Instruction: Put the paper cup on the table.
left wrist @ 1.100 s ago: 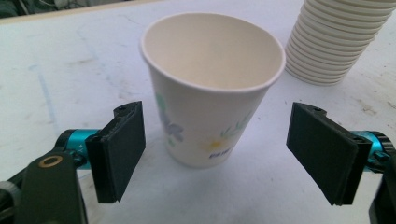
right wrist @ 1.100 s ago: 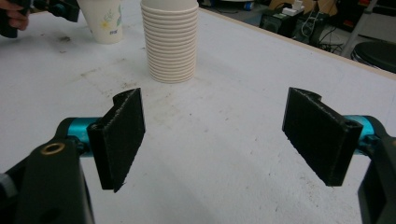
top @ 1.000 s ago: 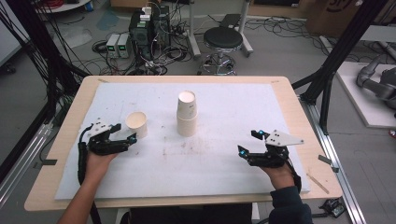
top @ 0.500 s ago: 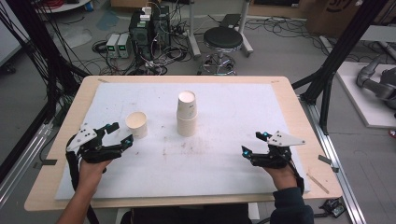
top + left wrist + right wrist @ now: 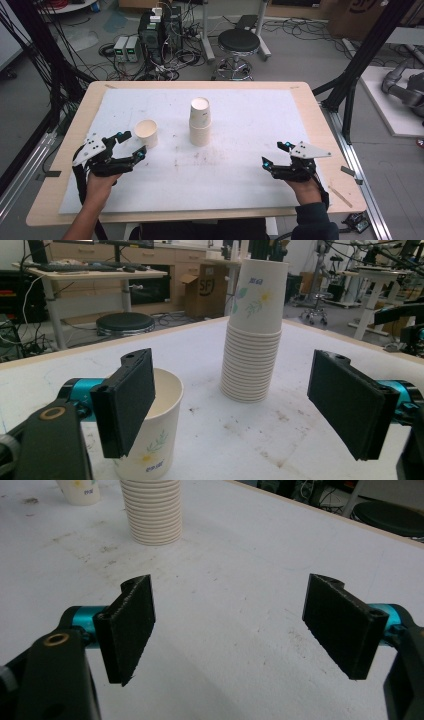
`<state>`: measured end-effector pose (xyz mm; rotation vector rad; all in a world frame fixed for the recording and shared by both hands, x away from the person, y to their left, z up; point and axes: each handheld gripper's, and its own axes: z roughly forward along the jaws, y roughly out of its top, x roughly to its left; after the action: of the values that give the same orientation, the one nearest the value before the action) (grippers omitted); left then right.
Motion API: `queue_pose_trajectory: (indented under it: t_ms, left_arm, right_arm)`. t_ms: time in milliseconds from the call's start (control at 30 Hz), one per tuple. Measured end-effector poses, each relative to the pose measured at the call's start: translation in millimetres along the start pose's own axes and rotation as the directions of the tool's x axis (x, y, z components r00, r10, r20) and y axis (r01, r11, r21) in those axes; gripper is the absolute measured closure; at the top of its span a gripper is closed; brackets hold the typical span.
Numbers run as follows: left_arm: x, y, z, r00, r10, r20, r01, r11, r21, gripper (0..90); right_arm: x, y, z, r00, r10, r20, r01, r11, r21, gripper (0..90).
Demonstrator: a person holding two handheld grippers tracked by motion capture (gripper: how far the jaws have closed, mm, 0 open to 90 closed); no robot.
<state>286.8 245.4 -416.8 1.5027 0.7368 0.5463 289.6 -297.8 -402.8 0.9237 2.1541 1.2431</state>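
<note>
Showing printed flowers, left gripper view faces cup stack [image 5: 255,330].

black two-jaw grippers, left gripper [image 5: 131,144] and right gripper [image 5: 275,154], teal joints, grey triangle plates, brass-ish pivot rings, dark sleeve [image 5: 314,222]

White paper cups [image 5: 257,330] bear green-and-yellow flower prints (the single cup [image 5: 150,440] too) on a stained white mat [image 5: 240,175].
</note>
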Motion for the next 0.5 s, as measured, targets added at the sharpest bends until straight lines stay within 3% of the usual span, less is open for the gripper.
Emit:
queue_pose_trajectory:
  t_ms: [500]
  left_arm:
    - [-2.2, -1.3, -0.4, 0.9999, 0.011, 0.007, -0.012, 0.9999, 0.007, 19.4]
  right_arm:
    - [4.7, 2.8, -0.5, 1.0, -0.006, -0.004, 0.006, 1.0, -0.006, 21.5]
